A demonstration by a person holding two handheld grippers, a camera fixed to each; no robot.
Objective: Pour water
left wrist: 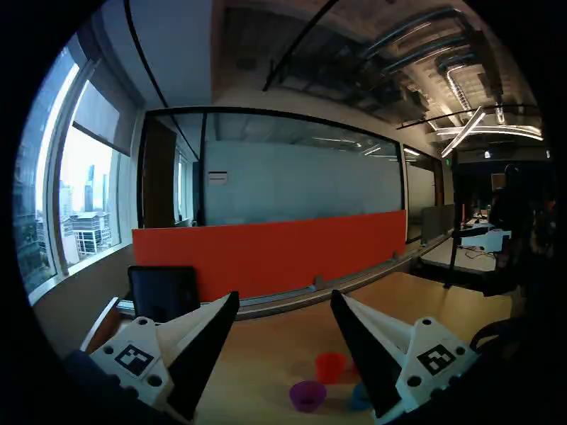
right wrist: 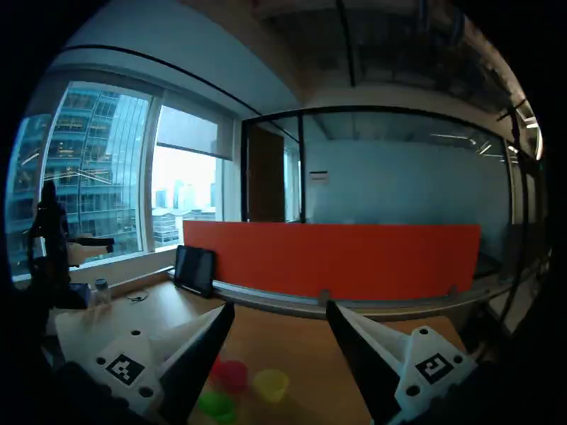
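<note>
My left gripper (left wrist: 283,301) hangs open above the wooden desk (left wrist: 283,340), nothing between its fingers. Below it stand an orange cup (left wrist: 329,367), a purple cup (left wrist: 307,395) and a blue cup (left wrist: 360,397) partly hidden by the right finger. My right gripper (right wrist: 278,310) is open too and holds nothing. Under it on the desk (right wrist: 298,347) sit a red cup (right wrist: 232,375), a yellow cup (right wrist: 271,384) and a green cup (right wrist: 215,404). A small clear bottle (right wrist: 102,290) stands far left on the desk.
An orange partition (left wrist: 269,255) runs along the desk's far edge, with a glass wall behind it. A dark tablet (right wrist: 195,269) leans near the partition. A black stand (right wrist: 49,248) rises at the left by the windows. More desks (left wrist: 468,255) lie to the right.
</note>
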